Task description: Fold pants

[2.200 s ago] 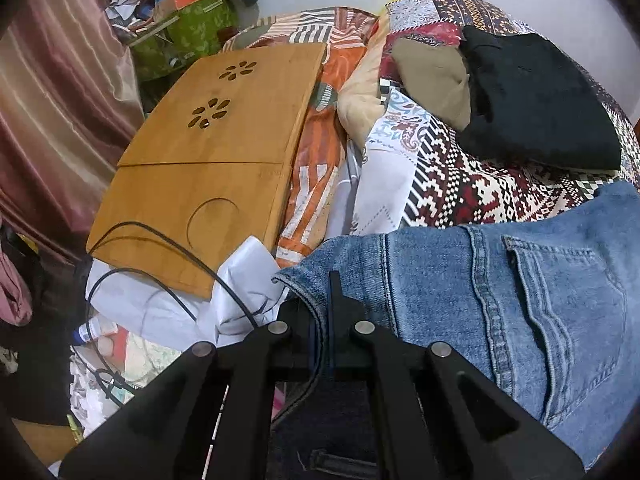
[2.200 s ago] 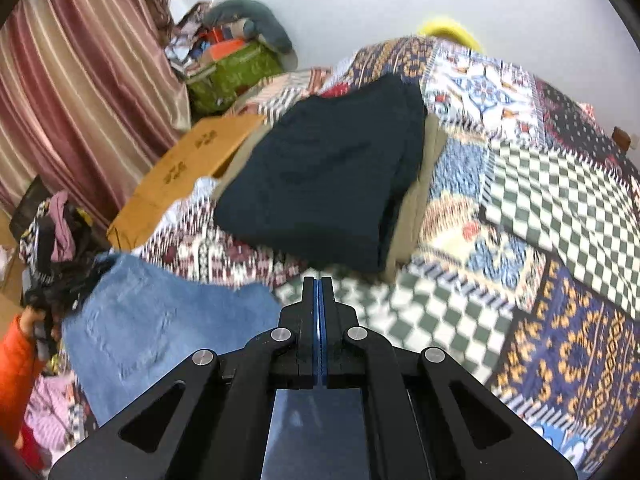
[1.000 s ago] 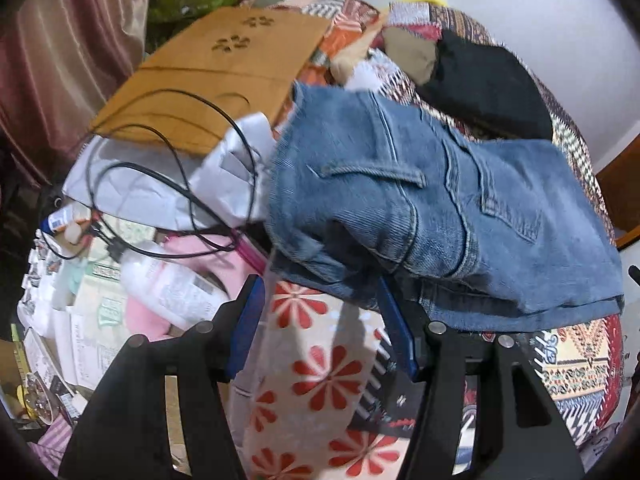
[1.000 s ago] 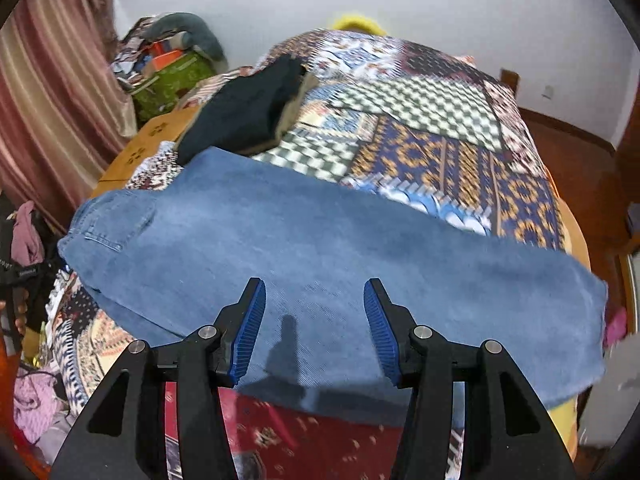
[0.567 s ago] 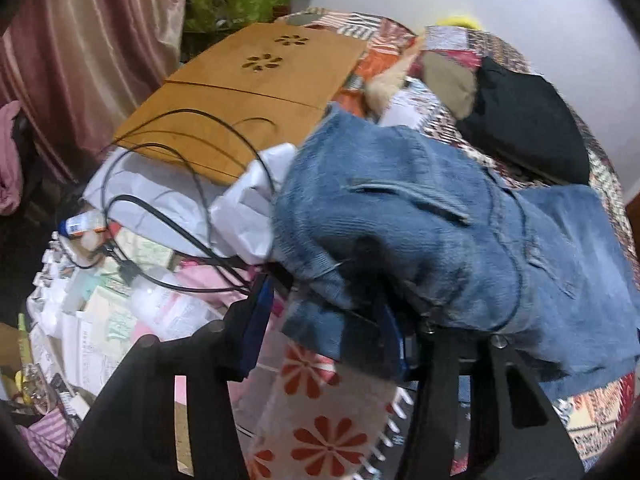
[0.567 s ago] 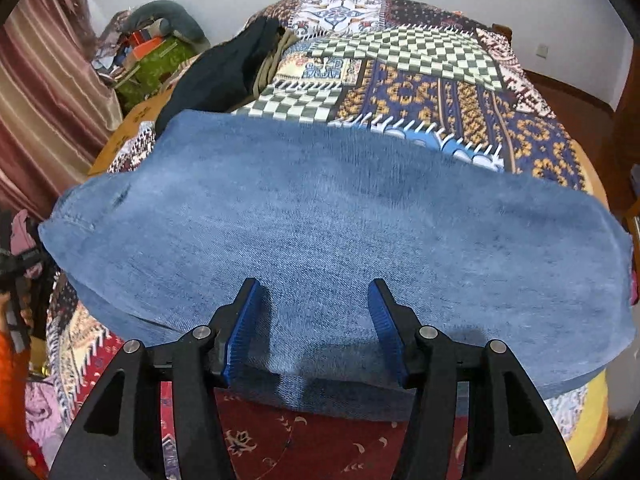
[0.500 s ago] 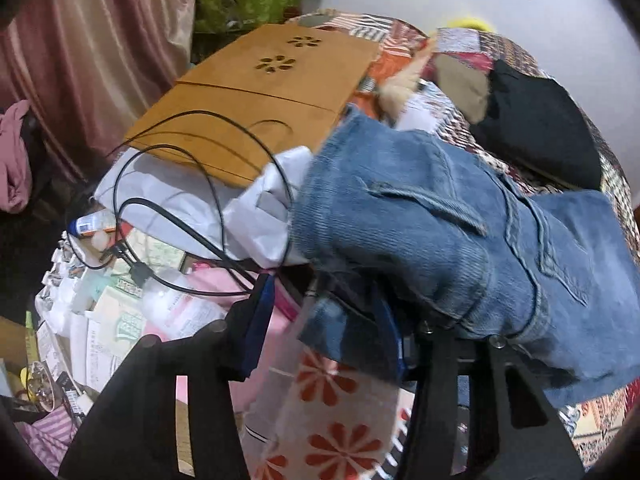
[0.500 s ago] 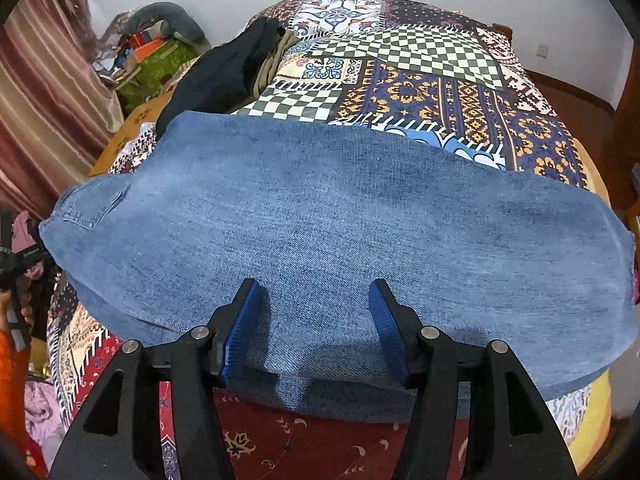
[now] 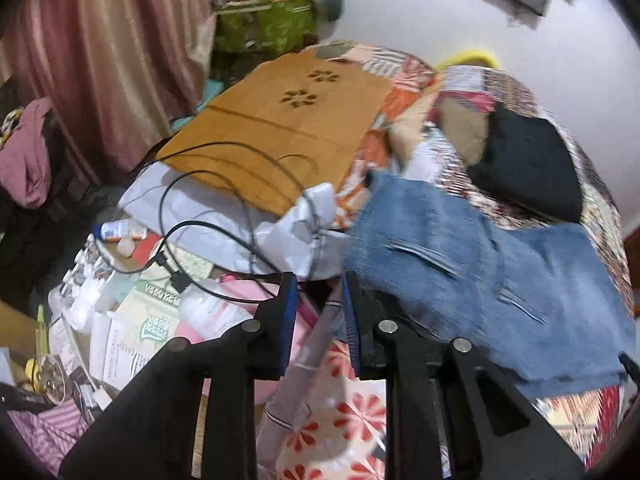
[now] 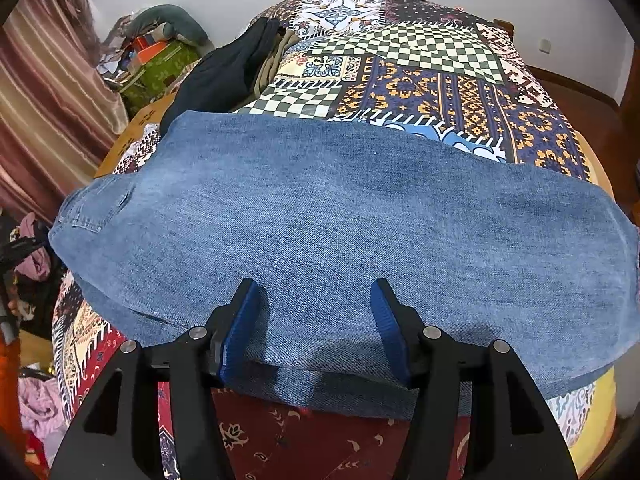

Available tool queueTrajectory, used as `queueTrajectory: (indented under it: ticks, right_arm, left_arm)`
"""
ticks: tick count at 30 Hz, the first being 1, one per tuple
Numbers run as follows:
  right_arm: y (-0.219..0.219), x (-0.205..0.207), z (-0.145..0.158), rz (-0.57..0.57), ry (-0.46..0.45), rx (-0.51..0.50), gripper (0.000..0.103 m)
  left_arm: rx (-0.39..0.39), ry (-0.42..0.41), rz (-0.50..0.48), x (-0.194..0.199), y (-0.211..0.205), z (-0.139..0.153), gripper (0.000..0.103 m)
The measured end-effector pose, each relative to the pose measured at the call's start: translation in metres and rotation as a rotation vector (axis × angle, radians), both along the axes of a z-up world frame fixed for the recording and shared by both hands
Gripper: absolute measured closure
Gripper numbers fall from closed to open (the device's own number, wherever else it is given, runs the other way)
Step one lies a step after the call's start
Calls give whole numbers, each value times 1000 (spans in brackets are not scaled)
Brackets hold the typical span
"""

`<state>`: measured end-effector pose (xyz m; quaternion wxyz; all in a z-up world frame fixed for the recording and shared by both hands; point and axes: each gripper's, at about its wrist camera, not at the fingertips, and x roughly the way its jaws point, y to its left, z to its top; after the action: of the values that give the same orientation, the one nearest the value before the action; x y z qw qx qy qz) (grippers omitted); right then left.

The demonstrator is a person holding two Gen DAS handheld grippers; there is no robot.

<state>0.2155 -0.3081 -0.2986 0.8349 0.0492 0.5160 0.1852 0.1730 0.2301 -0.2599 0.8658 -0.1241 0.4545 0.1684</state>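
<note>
Jeans [image 10: 340,216] flat across patchwork bed [image 10: 440,80], right tool [image 10: 314,320] spread, left tool [image 9: 318,300] parted

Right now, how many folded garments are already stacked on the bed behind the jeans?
2 visible: a black garment on top, and a khaki one under it, edges showing, near the far left of the bed beyond the jeans. More may be hidden underneath.

Jeans [image 10: 344,232] flat across bed [image 10: 440,80]; folded clothes [image 10: 224,68] behind, far-left. Lap desk [image 9: 280,128] left of jeans, cables [image 9: 208,216] on it, w/ clutter below.
</note>
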Motion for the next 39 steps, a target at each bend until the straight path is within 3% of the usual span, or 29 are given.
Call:
queueTrajectory:
  ticks: [5, 10, 13, 16, 21, 26, 30, 34, 39]
  right_arm:
    - [-1, 1, 4, -12, 5, 0, 49]
    - [-2, -1, 17, -6, -32, -6, 49]
    - [-5, 1, 15, -16, -23, -3, 49]
    - [-8, -1, 3, -16, 15, -19, 49]
    - [-20, -4, -3, -23, 32, 25, 48]
    - [-15, -6, -2, -11, 19, -7, 48]
    - [-20, -9, -4, -23, 14, 14, 48]
    - [-26, -12, 2, -38, 9, -17, 47]
    - [-58, -24, 15, -96, -37, -55, 47]
  left_arm:
    - [-16, -64, -120, 9, -41, 15, 57]
    - [-47, -47, -201, 45, -66, 7, 56]
    - [-32, 51, -169, 62, -60, -22, 56]
    - [-81, 124, -148, 55, -48, -56, 56]
    - [-1, 94, -163, 35, -54, -74, 54]
    - [53, 91, -166, 31, -62, -79, 52]
    - [57, 91, -161, 28, -60, -75, 52]
    - [111, 134, -165, 32, -74, -54, 53]
    - [89, 31, -255, 40, -115, -6, 49]
